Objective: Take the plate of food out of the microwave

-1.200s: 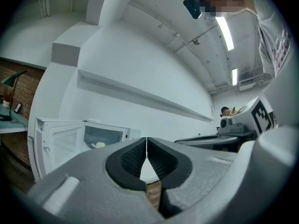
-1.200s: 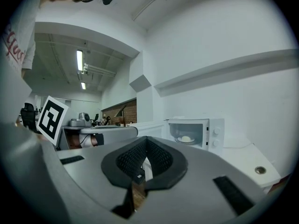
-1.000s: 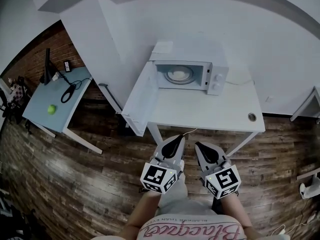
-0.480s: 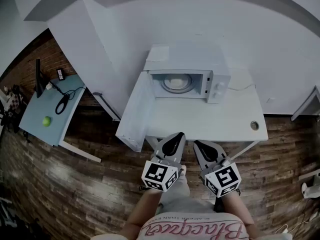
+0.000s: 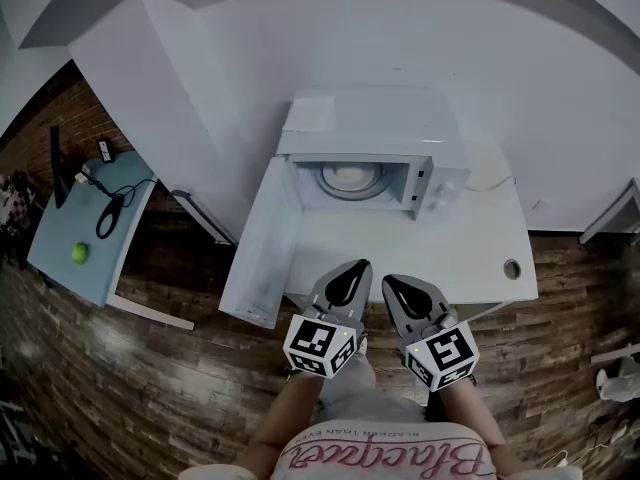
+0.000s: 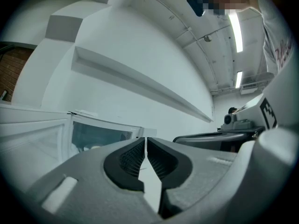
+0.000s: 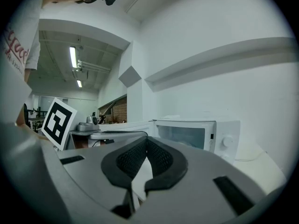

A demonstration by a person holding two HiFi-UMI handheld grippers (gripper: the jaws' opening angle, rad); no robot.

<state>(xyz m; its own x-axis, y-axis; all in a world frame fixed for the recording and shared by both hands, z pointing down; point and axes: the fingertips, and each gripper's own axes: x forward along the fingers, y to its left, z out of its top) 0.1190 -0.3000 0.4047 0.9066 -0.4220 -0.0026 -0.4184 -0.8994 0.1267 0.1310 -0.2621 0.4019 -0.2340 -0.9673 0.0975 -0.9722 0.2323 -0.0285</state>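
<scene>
On the white table (image 5: pixel 400 253), a white microwave (image 5: pixel 375 128), set toward the back. Near its front right corner, a round hole (image 5: pixel 512 268).

Left gripper (image 5: pixel 352 268): jaws closed together, nothing between them, pointing level ahead. Right gripper (image 5: pixel 393 282): jaws closed together, empty, just beside the left, not touching it
</scene>
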